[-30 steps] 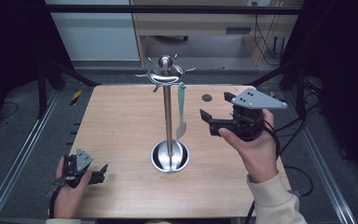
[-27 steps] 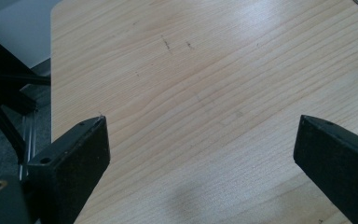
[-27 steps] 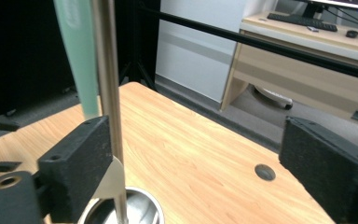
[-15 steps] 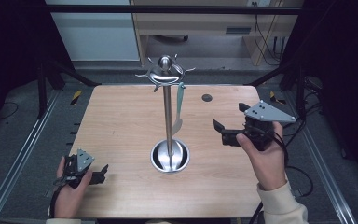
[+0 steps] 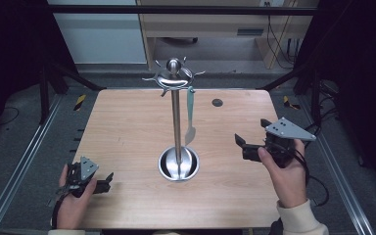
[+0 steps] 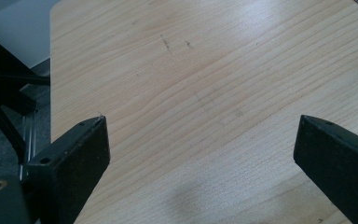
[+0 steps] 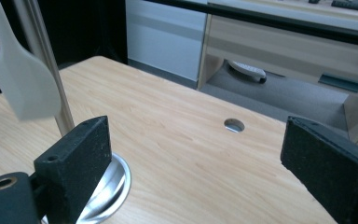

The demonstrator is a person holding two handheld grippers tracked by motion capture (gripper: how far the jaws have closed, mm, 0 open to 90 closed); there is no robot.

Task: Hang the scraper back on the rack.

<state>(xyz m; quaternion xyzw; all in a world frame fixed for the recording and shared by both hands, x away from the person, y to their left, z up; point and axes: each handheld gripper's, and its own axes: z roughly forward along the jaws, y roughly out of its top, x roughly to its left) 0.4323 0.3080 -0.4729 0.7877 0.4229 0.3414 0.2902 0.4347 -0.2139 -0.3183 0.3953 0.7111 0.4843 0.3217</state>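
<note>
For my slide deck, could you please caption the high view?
Spatula hanging from a steel utensil stand on a wooden table, open left gripper and right gripper flanking.

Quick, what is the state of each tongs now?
Left tongs: open, holding nothing.
Right tongs: open, holding nothing.

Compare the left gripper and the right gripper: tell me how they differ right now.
The left gripper sits low at the table's near left corner; the right gripper is held higher at the right side, closer to the metal stand. The right gripper's view takes in the hanging spatula; the left gripper's faces bare wood. Both stand open, holding nothing.
</note>
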